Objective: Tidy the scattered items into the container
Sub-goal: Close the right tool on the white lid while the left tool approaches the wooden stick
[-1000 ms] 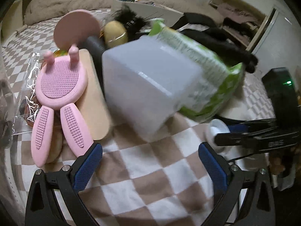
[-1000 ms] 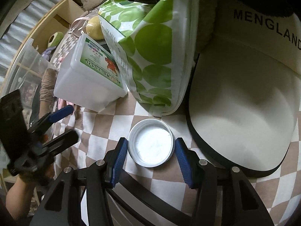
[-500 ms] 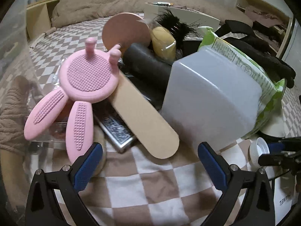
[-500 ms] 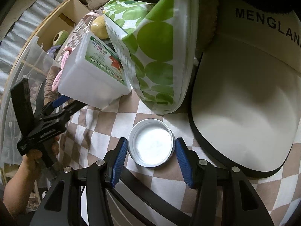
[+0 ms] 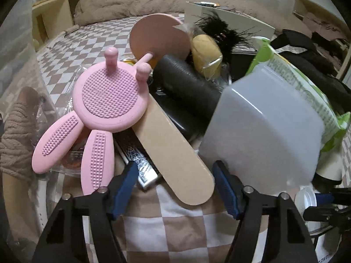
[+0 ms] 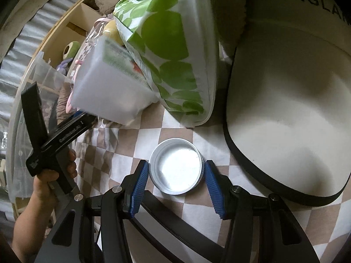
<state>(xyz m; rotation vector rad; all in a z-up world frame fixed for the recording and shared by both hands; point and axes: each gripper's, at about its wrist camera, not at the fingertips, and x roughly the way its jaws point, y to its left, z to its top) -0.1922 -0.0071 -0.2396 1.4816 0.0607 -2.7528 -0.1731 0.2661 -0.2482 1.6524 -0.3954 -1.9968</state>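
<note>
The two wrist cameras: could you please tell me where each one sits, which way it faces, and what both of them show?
Left wrist: sits on the left claw, faces along the bed at the pink bunny brush, tan board and white tub; both blue pads show, apart.
Right wrist: sits on the right claw, looks down at the white lid lying between its pads beside the cap brim; the person's left hand shows.
Shared: tub, green-dotted bag, lid, checkered cover.

Bare checkered cloth [image 5: 175, 225] at lower centre gives passage; the wooden paddle [image 5: 173, 153] and white tub [image 5: 263, 135] block the way above it.
</note>
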